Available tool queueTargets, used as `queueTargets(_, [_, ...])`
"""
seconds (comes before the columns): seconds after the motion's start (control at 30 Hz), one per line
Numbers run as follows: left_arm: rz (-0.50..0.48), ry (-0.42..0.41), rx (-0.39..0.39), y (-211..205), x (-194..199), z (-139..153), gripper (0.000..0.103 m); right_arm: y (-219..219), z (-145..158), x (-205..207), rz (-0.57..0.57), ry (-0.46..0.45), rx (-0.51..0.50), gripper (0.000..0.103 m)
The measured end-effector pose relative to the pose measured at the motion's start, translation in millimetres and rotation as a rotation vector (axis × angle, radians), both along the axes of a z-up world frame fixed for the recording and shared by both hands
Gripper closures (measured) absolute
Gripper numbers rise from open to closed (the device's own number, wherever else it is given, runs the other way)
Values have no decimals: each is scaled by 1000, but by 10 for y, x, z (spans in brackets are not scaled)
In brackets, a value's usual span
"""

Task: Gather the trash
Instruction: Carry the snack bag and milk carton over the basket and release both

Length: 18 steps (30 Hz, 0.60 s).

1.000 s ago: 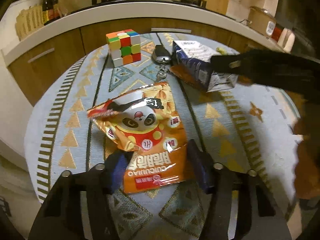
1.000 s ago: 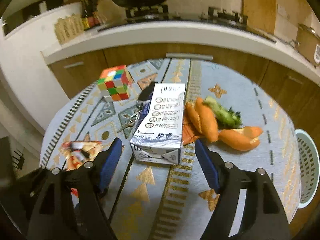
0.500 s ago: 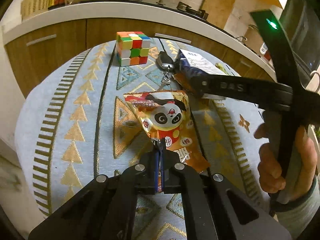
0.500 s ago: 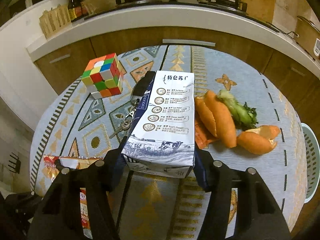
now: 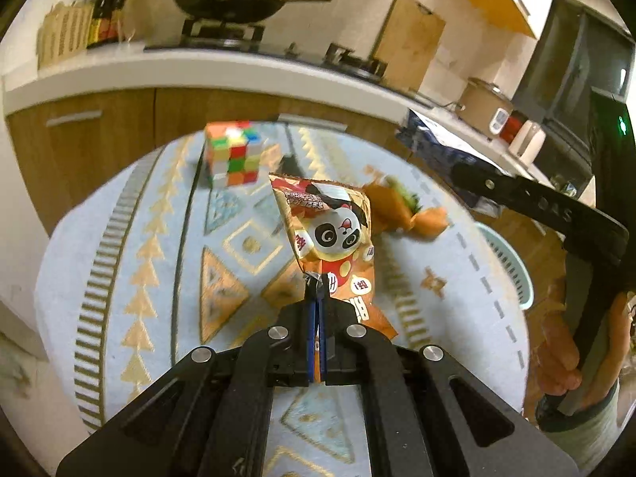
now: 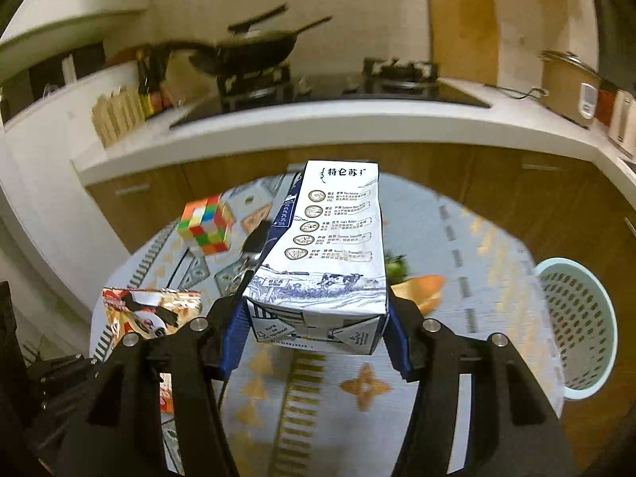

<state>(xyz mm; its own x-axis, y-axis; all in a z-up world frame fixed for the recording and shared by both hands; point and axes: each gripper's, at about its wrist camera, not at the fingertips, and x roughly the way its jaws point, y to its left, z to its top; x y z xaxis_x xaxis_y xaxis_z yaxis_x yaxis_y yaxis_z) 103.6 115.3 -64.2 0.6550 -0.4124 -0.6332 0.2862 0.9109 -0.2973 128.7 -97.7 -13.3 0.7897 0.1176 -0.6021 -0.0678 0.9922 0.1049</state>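
My left gripper (image 5: 317, 298) is shut on the lower edge of an orange panda snack bag (image 5: 332, 230), which hangs lifted above the round table. The same snack bag (image 6: 149, 310) shows at the lower left of the right wrist view. My right gripper (image 6: 316, 338) is shut on a white and blue milk carton (image 6: 330, 246), with both pads pressed on its sides and the carton raised off the table. The carton (image 5: 441, 143) and the right gripper's black body also appear at the right of the left wrist view, held by a hand (image 5: 556, 342).
A colour cube (image 5: 232, 153) and a key fob (image 6: 254, 238) lie at the far side of the patterned tablecloth (image 5: 139, 258). Orange peels with greens (image 5: 409, 214) lie right of centre. A pale green basket (image 6: 572, 326) stands beside the table at right. A kitchen counter (image 6: 318, 123) runs behind.
The left jaws shut on the snack bag's edge and lifted it. The right jaws shut on the milk carton and raised it off the table.
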Motion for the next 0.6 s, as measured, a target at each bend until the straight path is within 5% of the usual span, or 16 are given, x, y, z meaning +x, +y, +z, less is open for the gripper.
queueTargets(0.23, [-75, -73, 4, -456, 53, 379, 103, -599, 250, -226, -103, -52, 21, 49])
queueTargets(0.6, [-298, -139, 38, -1873, 275, 768, 103, -1802, 320, -553, -326, -65, 52, 49])
